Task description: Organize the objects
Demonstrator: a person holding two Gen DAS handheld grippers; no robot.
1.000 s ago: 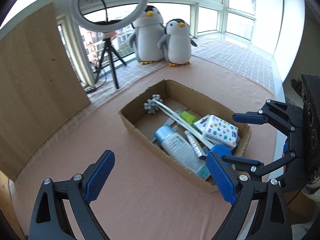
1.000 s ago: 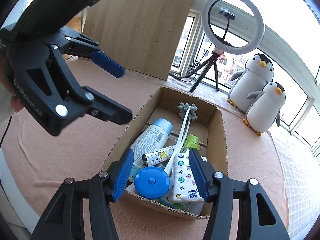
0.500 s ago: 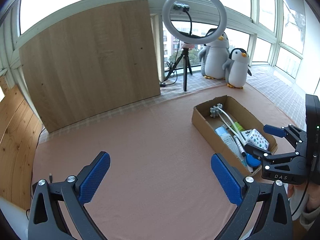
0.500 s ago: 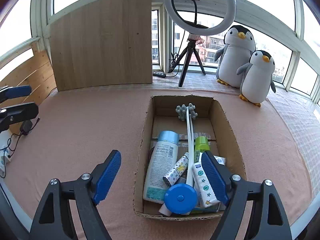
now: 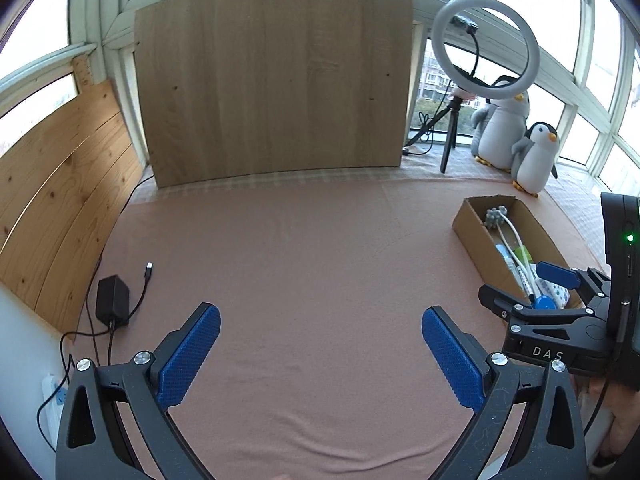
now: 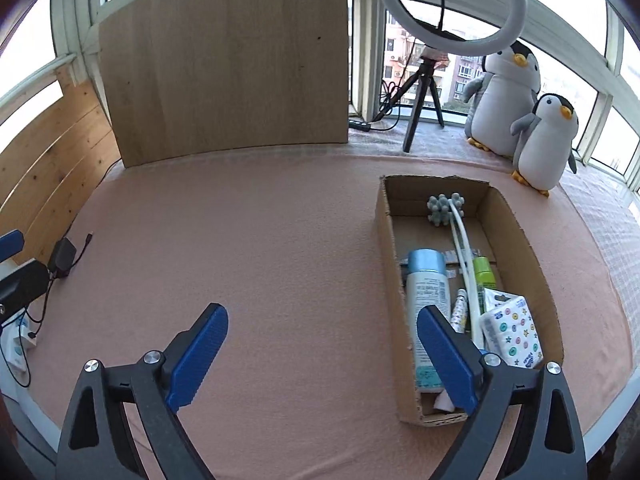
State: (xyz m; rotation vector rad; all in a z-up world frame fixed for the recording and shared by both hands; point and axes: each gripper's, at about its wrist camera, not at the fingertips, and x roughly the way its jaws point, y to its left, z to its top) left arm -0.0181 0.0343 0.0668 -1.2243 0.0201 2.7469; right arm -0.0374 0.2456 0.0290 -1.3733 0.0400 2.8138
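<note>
Both tools have swung away from the box (image 6: 520, 232) since a second ago, when they hung right over its contents. Left tool (image 5: 320, 354) has swung furthest: the box, then filling its view, sits far off to its right, and bare pink surface (image 5: 304, 248) lies beneath its fingers. Its jaws stand released and wide, nothing between them. Right tool (image 6: 322, 354) has just been opening its jaws, from half closed about the blue disc to wide apart; nothing is between them, and they hang over bare surface with the box just right of the right finger.

Inside the box, ahead and right of the right tool, lie a spray can (image 6: 426, 292) with a pale blue cap, a green-capped tube (image 6: 486, 274), a patterned pen (image 6: 460, 314), a tissue pack (image 6: 512, 330) and a white-handled brush (image 6: 445, 208) whose grey head reaches the far end. The blue disc (image 5: 545, 303) shows at the near end in the left view, behind the right tool's fingers.

Far left of the left tool a black adapter (image 5: 113, 300) with its cable lies on the surface. Beyond the box stand two plush penguins (image 6: 546, 140), a ring light (image 6: 450, 0) on a tripod, and a wooden board (image 6: 228, 64) leaning upright.
</note>
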